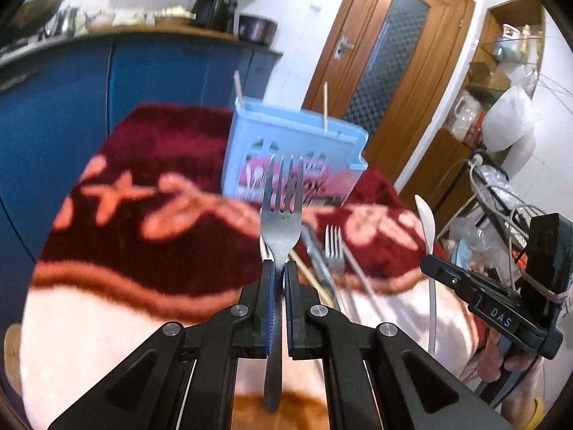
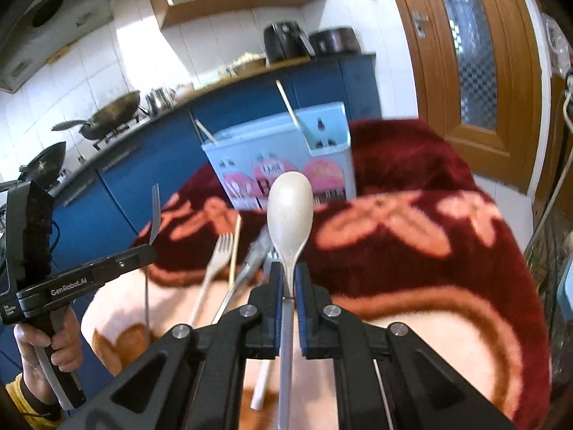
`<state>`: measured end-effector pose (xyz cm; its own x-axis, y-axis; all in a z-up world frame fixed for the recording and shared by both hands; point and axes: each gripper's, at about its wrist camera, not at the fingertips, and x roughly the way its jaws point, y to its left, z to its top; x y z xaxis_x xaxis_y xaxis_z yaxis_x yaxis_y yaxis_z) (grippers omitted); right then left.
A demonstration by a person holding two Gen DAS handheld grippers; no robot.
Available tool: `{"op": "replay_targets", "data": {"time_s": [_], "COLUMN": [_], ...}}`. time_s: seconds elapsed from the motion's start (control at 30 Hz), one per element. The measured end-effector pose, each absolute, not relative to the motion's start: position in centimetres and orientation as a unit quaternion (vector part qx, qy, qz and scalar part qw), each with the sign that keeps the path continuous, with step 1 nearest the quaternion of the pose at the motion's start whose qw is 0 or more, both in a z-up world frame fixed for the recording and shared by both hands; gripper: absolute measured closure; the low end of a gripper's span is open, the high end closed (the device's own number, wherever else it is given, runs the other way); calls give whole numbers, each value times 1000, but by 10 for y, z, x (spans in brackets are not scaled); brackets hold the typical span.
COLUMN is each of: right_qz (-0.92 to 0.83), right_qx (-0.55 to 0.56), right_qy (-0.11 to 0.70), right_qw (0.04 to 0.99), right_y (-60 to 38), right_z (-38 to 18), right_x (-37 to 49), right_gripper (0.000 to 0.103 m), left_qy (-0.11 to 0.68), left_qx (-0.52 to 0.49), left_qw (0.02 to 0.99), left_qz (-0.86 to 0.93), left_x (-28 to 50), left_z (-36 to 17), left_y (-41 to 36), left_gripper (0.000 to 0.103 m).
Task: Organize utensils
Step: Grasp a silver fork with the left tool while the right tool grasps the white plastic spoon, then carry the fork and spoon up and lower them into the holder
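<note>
Left gripper [image 1: 280, 268] clamped on fork [image 1: 282, 215]; right gripper [image 2: 290, 272] clamped on spoon [image 2: 290, 211]. Holder [image 1: 286, 150] at 12 o'clock. Risk: narrow neck grips, possible pivot or slip during insertion; collision with upright chopsticks [image 1: 325, 107]

Blurred holder [image 1: 286, 150] print; fork [image 1: 281, 215] handle partly hidden inside left gripper [image 1: 280, 268].

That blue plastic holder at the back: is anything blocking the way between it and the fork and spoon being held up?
Nothing visible does. The steel fork in the left gripper and the cream spoon in the right gripper are raised above the utensils lying on the red blanket, with open space up to the light blue plastic holder.
</note>
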<state>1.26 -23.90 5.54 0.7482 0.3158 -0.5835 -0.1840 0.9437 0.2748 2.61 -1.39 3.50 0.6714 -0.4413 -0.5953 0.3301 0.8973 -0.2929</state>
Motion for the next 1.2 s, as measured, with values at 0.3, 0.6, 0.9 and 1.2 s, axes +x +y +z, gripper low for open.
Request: {"op": "replay_targets", "data": {"time_s": [0.3, 0.6, 0.9, 1.2], "right_qz": [139, 143, 142, 134], "right_qx": [94, 104, 97, 84], "right_qy": [250, 217, 201, 186], "right_qw": [954, 960, 965, 970], "right_y": [-241, -247, -249, -251], "right_z": [84, 100, 100, 105], "right_x": [26, 57, 76, 92], "right_gripper": [95, 95, 95, 95], "left_qy": [277, 234, 175, 150], "left_qx": [-71, -81, -90, -115], "left_qw": [936, 948, 965, 970], "left_qz": [-204, -200, -171, -156], "left_x": [46, 81, 130, 164], "left_z": [70, 106, 136, 129], "left_y": [-24, -30, -38, -39], "left_gripper": [99, 99, 99, 99]}}
